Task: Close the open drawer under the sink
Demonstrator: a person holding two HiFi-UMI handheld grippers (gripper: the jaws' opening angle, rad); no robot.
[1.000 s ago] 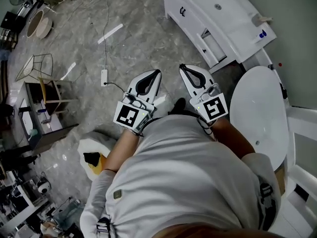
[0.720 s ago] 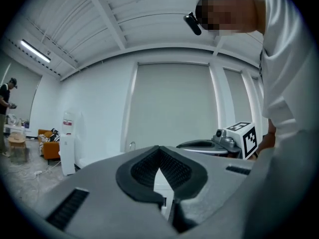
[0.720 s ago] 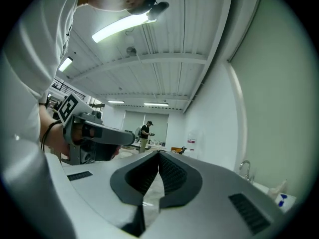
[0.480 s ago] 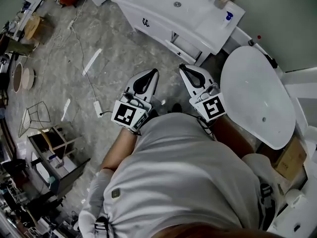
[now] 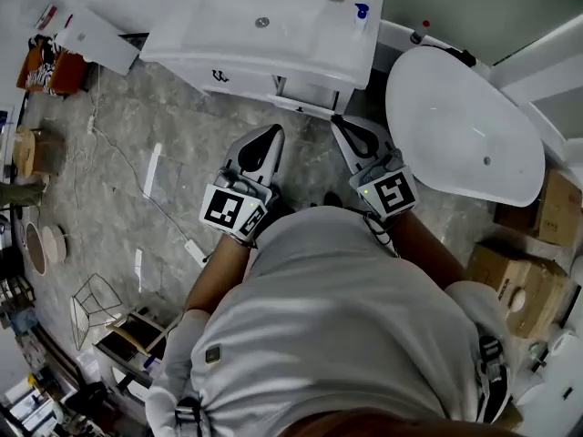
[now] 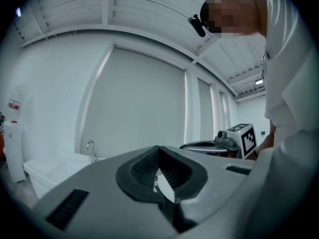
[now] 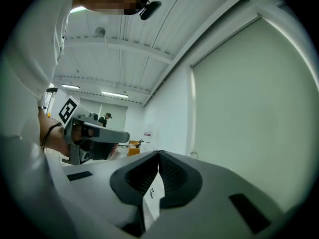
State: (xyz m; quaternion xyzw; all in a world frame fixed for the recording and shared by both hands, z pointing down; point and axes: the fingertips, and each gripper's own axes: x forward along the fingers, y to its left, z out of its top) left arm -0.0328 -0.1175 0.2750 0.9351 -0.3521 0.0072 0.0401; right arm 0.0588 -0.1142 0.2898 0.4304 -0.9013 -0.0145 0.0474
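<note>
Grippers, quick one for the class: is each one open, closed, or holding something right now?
Left gripper: closed, jaws tip to tip, holding nothing.
Right gripper: closed, jaws tip to tip, holding nothing.

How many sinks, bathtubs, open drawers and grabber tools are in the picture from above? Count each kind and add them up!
sink: 1
bathtub: 1
open drawer: 1
grippers: 2 (left gripper, right gripper)
Total: 5
</note>
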